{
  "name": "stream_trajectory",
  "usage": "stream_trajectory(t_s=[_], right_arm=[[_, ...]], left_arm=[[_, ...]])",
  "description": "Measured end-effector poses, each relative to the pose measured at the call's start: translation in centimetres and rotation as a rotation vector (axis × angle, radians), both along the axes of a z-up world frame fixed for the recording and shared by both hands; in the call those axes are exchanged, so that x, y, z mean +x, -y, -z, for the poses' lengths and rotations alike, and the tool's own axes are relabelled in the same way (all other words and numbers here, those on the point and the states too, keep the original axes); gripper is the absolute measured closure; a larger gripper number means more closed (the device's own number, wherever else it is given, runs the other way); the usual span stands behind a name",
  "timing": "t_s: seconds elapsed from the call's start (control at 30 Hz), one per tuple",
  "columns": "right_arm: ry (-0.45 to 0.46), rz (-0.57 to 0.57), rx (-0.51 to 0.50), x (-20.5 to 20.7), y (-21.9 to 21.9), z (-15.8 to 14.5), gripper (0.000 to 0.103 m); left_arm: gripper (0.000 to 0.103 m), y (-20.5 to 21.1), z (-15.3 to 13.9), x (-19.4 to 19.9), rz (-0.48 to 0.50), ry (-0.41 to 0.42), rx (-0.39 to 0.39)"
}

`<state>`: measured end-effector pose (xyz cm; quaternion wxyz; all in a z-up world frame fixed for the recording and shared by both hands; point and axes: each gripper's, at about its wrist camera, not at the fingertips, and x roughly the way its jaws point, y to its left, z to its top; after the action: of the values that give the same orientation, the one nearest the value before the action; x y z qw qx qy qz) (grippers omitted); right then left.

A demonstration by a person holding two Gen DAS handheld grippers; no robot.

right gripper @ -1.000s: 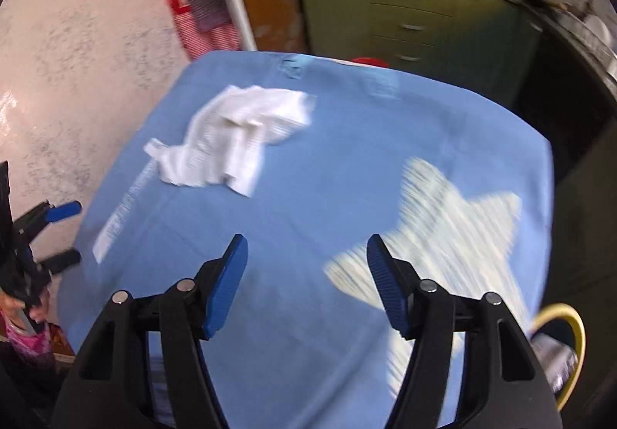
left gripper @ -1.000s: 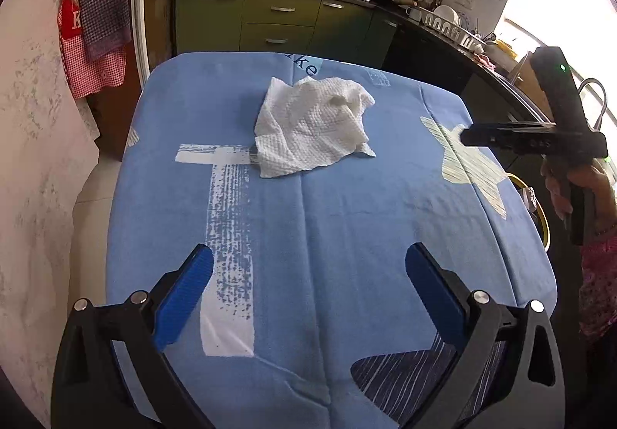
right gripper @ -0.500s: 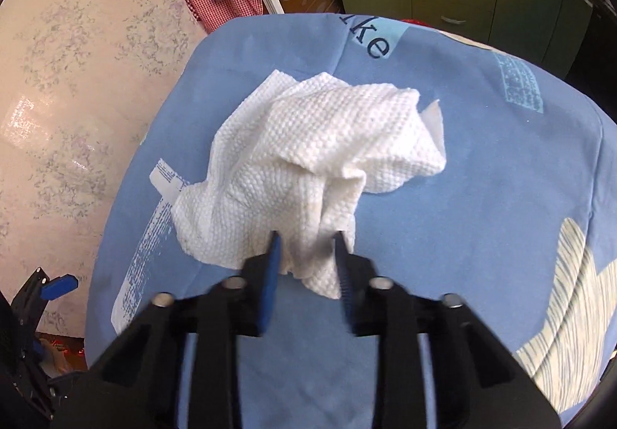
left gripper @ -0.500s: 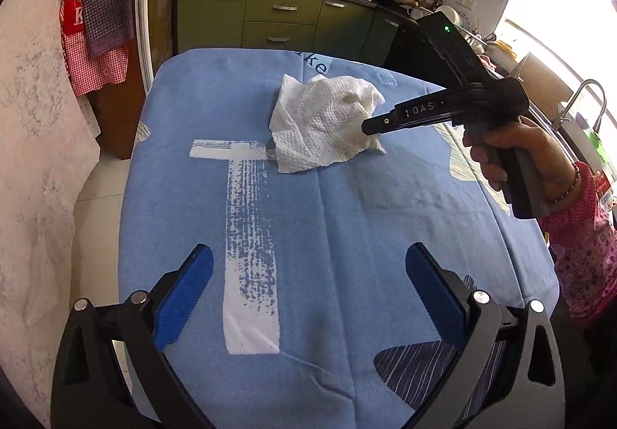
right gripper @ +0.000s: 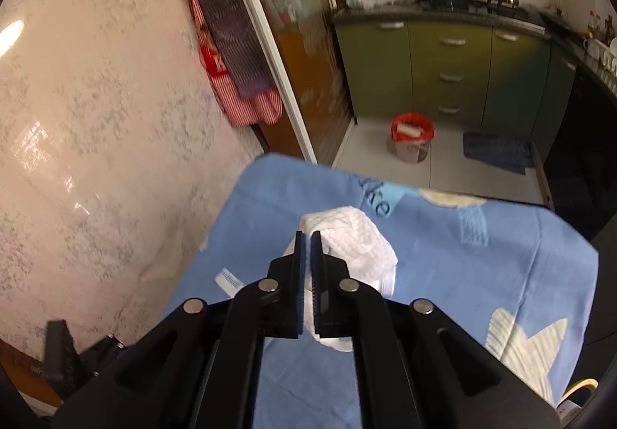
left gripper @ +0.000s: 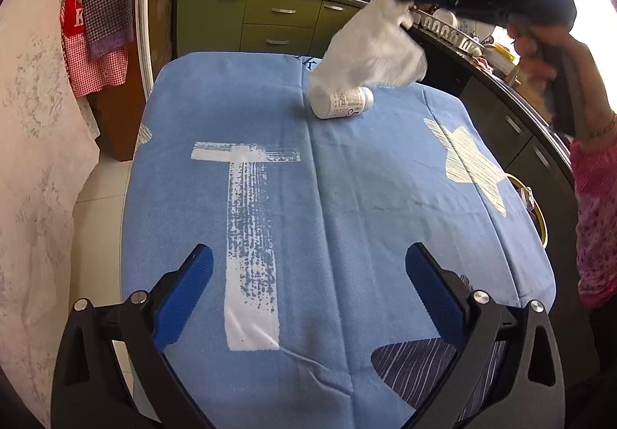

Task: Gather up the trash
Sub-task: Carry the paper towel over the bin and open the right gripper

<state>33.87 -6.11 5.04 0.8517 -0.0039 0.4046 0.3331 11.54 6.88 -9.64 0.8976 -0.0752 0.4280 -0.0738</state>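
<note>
Lifted: 1 paper towel [left gripper: 372,43]; 1 bottle [left gripper: 343,103] uncovered.

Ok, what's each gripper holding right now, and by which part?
The right gripper is shut on the paper towel, pinching its top edge so that it hangs clear of the table. The left gripper is open and holds nothing.

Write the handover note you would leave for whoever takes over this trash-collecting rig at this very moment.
Right gripper: shut on the paper towel, lifted clear of the blue-covered table.
Left gripper: open, empty, above the near end of the table.
White bottle: lying on its side on the table's far end, below the hanging towel.
Red-lined bin: on the floor beyond the table, something white already inside.
Done: towel picked up.
Left: probably drop the towel in the bin, then collect the bottle.
</note>
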Motion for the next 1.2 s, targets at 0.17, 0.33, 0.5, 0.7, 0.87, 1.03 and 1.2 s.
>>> stream_trajectory(t_s=[0.17, 0.33, 0.5, 0.7, 0.87, 1.03, 1.2], right_arm=[[0.060, 0.023, -0.017, -3.7, 3.9, -3.0, 0.100], [0.077, 0.089, -0.074, -7.8, 9.9, -3.8, 0.100], [0.066, 0.191, -0.096, -11.5, 16.5, -3.4, 0.100], [0.060, 0.298, -0.073, -15.5, 22.6, -2.8, 0.100], [0.058, 0.384, -0.063, -18.0, 26.6, -2.4, 0.100], [0.043, 0.482, -0.074, -19.5, 30.4, -1.8, 0.099], [0.014, 0.568, -0.092, -20.2, 34.3, 0.0, 0.098]], left_arm=[[0.005, 0.3, -0.3, 0.0, 0.020, 0.009, 0.008], [0.005, 1.0, -0.5, 0.4, 0.043, 0.014, 0.009], [0.005, 2.3, -0.5, 0.9, 0.073, 0.018, 0.012], [0.005, 4.7, -0.8, 1.4, 0.120, 0.018, 0.024], [0.005, 7.0, -1.3, 1.5, 0.163, 0.026, 0.037], [0.005, 8.9, -1.6, 1.6, 0.201, 0.030, 0.045], [0.005, 10.7, -1.8, 1.9, 0.230, 0.026, 0.055]])
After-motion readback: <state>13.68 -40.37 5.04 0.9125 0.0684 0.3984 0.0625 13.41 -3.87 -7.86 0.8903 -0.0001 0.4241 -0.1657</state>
